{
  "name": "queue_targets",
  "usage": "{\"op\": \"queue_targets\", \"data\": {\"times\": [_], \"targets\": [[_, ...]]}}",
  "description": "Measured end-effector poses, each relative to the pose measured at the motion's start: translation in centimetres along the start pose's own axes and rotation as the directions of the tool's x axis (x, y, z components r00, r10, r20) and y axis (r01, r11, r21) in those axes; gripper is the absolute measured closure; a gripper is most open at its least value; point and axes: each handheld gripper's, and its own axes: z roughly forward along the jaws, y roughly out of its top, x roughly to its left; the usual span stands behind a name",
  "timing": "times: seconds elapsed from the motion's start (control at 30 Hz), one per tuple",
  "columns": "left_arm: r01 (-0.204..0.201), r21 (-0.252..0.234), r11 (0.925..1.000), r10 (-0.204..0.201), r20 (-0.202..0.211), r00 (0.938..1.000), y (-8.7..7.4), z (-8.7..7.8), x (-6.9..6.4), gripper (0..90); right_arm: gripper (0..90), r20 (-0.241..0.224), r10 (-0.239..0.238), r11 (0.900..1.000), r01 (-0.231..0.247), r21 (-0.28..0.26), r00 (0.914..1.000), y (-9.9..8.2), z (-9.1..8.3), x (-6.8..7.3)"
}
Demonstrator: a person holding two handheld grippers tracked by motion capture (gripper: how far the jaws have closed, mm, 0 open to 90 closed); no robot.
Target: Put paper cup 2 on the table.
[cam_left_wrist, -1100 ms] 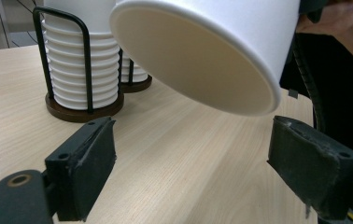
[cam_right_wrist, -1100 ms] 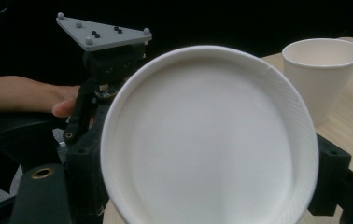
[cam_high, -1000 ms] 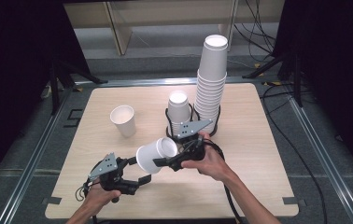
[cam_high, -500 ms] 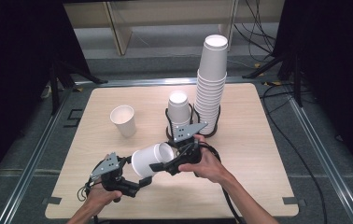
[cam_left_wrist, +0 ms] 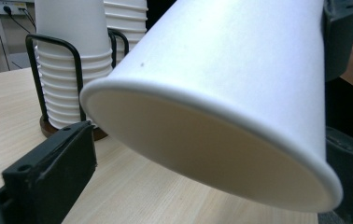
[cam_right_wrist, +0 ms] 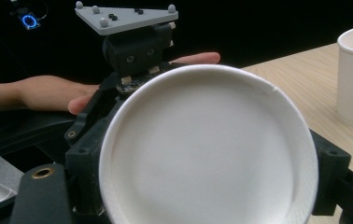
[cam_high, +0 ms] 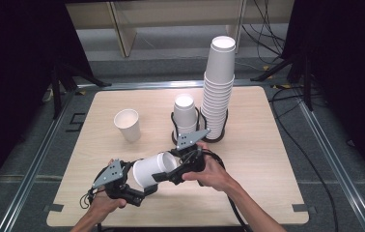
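Your right gripper (cam_high: pixel 163 175) clamps the paper cup (cam_high: pixel 154 169) sideways, near the cup rack (cam_high: pixel 186 126). Left gripper (cam_high: pixel 144 191) jaws just opened wide around its rim: seat before closing.

A lone white paper cup (cam_high: pixel 127 124) stands upright far left on the pale wooden table (cam_high: pixel 267 159). Farther right, a short white cup stack (cam_high: pixel 185 115) sits in a black wire holder (cam_high: pixel 175 126), beside a tall white cup stack (cam_high: pixel 218 87).
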Motion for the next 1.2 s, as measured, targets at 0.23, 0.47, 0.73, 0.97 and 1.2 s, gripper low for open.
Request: {"op": "queue_targets", "data": {"times": [0.23,0.47,0.73,0.97,1.2], "targets": [[-0.047,0.0,0.9989,0.047,-0.005,0.9989,0.09,-0.13,-0.23,0.0,22.6,-0.013,0.004,0.9999,-0.004,0.015,0.9999,-0.33,0.58,-0.08],[-0.059,0.024,0.998,0.059,0.007,0.9982,0.44,-0.5,-0.3,5.2,22.6,-0.026,0.024,0.9997,-0.024,0.008,0.9994,-0.4,0.54,-0.16],[-0.074,0.05,0.996,0.073,0.015,0.9972,0.58,-0.61,-0.18,9.5,22.3,-0.029,0.044,0.999,-0.044,0.005,0.9986,-0.41,0.29,-0.3],[-0.099,0.066,0.9928,0.099,0.015,0.995,0.64,-0.66,-0.24,11.7,18.6,0.006,0.019,0.9991,-0.019,0.037,0.9998,-0.19,0.28,0.02],[-0.119,0.082,0.9894,0.118,0.022,0.9928,0.73,-0.94,-0.14,12.9,15.4,0.054,-0.033,0.9964,0.029,0.08,0.998,0.45,-0.21,0.4]]}}
